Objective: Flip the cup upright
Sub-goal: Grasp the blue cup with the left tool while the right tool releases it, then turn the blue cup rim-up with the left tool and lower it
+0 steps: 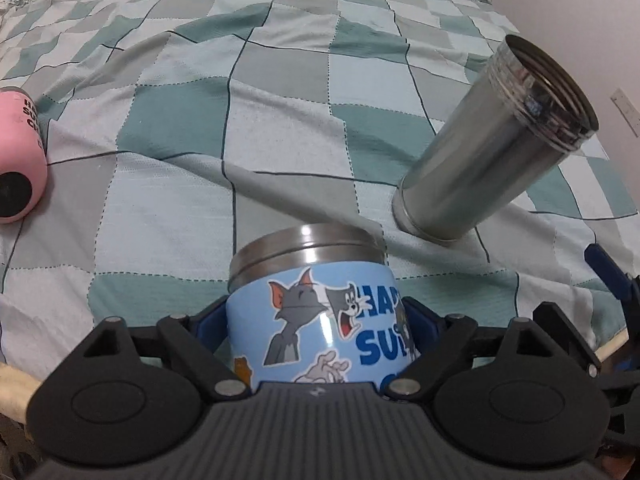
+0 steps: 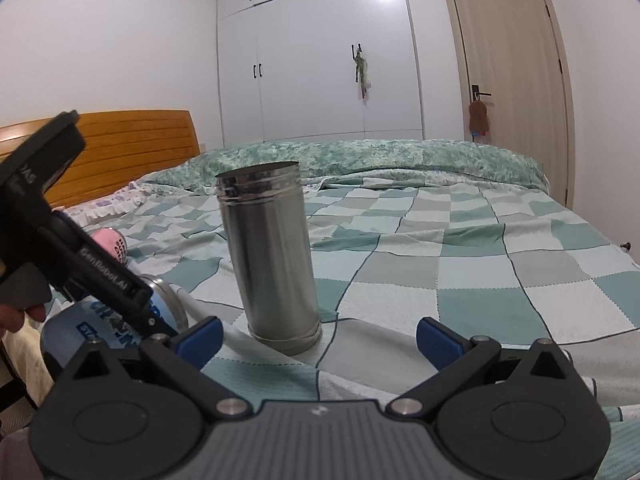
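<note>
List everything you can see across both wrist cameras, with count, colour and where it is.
Blue cartoon cup: one, light blue with steel rim, lying on its side between the left gripper's fingers.
Steel tumbler: one, silver, standing upright on the bed, open end up.
Pink cup: one, pink with black base, lying on the bedspread at far left.
Bedspread: one, teal, grey and white checks, covering the bed.
Headboard: one, orange wood, behind the bed.
Wardrobe: one, white, back wall.
Door: one, beige, right of the wardrobe.
Left gripper: one, black with blue pads, shut on the cartoon cup.
Right gripper: one, black with blue pads, open, facing the tumbler.
</note>
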Motion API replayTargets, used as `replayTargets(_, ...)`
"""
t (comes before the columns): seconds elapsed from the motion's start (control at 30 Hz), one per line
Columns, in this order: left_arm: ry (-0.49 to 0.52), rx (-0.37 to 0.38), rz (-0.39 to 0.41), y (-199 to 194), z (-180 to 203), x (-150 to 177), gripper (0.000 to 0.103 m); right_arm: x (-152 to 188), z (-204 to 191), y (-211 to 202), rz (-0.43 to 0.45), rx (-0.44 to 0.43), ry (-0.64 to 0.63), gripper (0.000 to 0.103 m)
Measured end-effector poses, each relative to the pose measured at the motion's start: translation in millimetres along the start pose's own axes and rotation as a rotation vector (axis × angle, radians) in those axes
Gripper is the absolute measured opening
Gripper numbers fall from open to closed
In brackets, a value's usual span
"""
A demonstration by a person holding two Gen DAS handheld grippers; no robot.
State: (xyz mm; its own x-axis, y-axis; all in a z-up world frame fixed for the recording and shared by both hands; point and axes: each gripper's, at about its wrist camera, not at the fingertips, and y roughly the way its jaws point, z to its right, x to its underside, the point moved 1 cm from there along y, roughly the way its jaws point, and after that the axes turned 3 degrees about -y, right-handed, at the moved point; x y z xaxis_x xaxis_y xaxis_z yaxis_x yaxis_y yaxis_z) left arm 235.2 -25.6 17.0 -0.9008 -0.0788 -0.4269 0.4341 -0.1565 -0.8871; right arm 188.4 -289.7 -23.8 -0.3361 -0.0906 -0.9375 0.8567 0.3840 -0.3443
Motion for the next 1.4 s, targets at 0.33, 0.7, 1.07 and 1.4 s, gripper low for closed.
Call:
replayTargets(0.33, -0.019, 0.062, 0.223, -36.9, -11.1, 39.0, 0.088, 0.4, -4.0, -5.3, -0.004, 0.017, 0.041, 0.103)
replayTargets(0.7, 0.087, 0.071, 0.474, -73.3, -6.9, 81.8, 0.088, -0.9, -20.5, -12.6, 0.007, 0.041, 0.044, 0.103)
replayTargets(1.07, 0.172, 0.000, 0.705, -91.9, 12.4, 47.0, 0.086, -4.7, -17.2, -16.3, 0.053, 0.082, 0.050, 0.103)
replayTargets(1.4, 0.165, -0.047, 0.754, -42.0, 19.9, 0.3, 0.086, -1.3, 0.6, -4.5, 0.048, 0.126, 0.060, 0.103)
